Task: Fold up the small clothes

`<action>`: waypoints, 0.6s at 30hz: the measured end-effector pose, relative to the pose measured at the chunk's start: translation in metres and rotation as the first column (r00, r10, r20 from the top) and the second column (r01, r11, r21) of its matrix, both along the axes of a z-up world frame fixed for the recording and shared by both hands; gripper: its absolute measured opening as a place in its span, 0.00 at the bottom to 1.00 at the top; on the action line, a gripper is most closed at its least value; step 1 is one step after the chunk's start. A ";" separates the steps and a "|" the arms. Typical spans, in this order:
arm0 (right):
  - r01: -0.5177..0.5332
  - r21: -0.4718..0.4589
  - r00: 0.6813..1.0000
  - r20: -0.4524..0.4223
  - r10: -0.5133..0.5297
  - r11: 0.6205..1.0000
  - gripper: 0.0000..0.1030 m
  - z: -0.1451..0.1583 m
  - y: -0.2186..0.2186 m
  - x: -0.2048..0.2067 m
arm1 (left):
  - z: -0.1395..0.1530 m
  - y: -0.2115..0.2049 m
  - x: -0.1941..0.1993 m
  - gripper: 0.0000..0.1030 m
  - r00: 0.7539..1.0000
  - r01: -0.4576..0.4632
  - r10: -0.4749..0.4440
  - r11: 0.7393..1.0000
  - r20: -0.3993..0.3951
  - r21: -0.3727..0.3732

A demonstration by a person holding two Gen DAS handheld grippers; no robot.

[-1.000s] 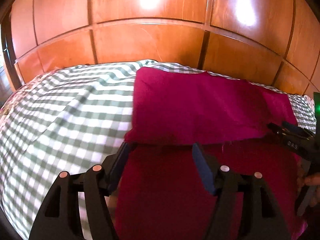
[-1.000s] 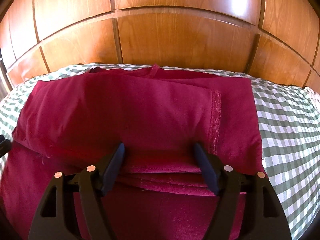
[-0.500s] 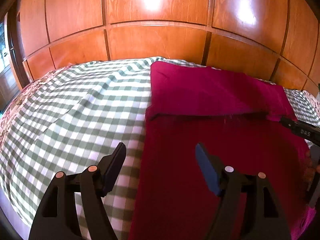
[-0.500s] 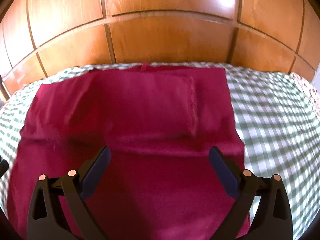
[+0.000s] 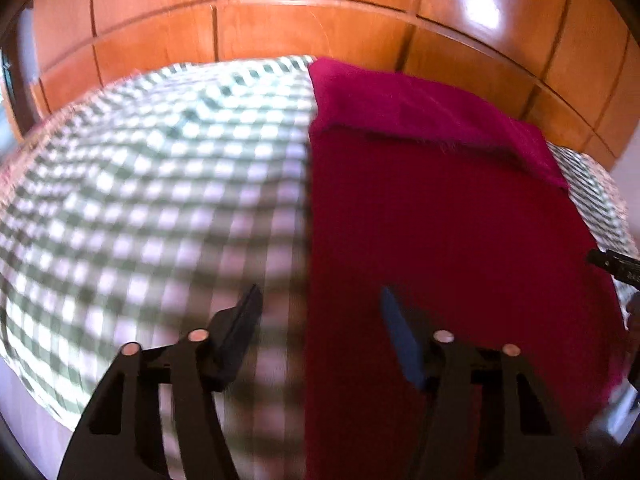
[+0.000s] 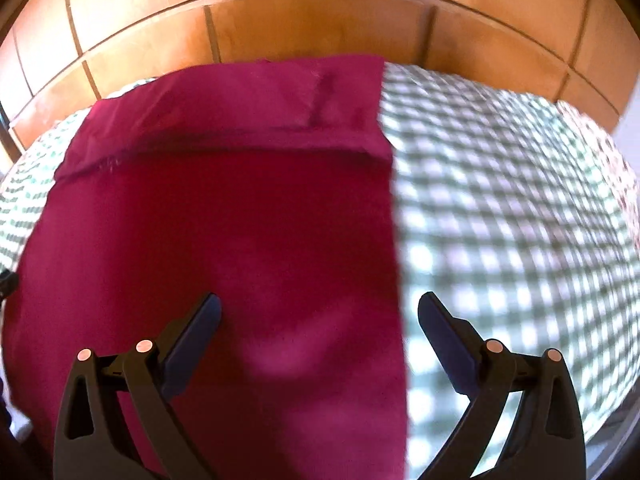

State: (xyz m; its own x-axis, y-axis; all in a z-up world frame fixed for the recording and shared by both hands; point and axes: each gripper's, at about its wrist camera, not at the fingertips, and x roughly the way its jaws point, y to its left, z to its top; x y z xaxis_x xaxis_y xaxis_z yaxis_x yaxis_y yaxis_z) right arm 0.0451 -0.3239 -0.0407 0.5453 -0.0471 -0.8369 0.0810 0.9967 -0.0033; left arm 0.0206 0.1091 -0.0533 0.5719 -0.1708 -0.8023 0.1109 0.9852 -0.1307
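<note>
Though motion blurs both views, the crimson garment (image 5: 440, 240) lies flat on the checked bedsheet (image 5: 160, 200) by the headboard (image 5: 320, 20) — far edge folded over. Left gripper (image 5: 320, 312), just narrowing, and right gripper (image 6: 320, 320), just widened, hover empty — near hem cut off.

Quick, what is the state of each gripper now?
Left gripper: open, just been closing, holding nothing.
Right gripper: open wide, holding nothing, above the red garment.
</note>
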 end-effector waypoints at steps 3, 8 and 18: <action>0.014 0.069 1.000 -0.017 -0.013 0.998 0.93 -0.001 -0.015 -0.034 | 0.000 0.010 -0.027 0.44 0.998 0.057 -0.058 0.996 -0.016 -0.062; -0.036 0.159 0.996 -0.080 0.049 0.987 0.68 -0.008 -0.012 -0.096 | -0.003 0.014 -0.062 0.34 0.984 0.145 -0.159 0.976 -0.079 -0.163; -0.073 0.311 0.993 -0.061 0.097 0.948 0.08 0.009 -0.014 -0.117 | 0.024 0.016 -0.054 0.09 0.975 0.196 -0.221 0.924 -0.038 -0.329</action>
